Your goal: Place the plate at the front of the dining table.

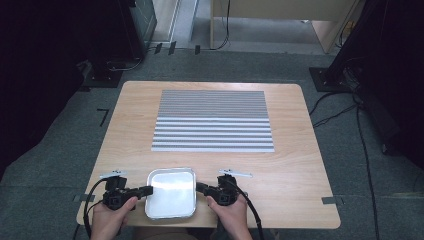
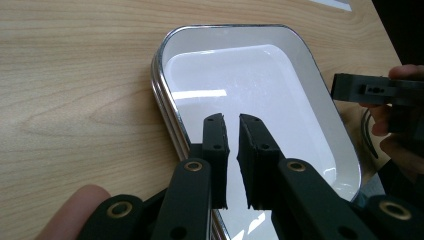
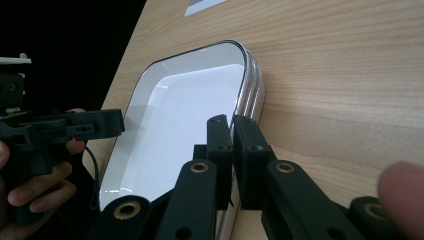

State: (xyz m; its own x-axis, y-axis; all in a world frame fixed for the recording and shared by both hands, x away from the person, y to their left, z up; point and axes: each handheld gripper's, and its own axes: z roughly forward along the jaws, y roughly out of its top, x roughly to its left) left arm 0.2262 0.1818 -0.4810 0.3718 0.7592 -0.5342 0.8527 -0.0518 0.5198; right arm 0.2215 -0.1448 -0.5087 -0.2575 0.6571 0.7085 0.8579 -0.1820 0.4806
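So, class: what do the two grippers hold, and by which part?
Both hold the shiny rectangular metal tray: left gripper clamps its left rim, right gripper its right rim.

looks like a lab or test room tbh: lone wooden table point(image 1: 300, 165) on grey carpet point(image 1: 60, 165), cables point(image 1: 367, 150) running across the floor, tape marks point(image 1: 102, 116), black equipment stands point(image 1: 330, 75) around the edges

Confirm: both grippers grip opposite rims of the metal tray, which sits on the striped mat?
Not quite. The metal tray sits on the bare wooden table, nearer the person than the striped mat, as the high view shows. The left gripper and right gripper do grip opposite rims.
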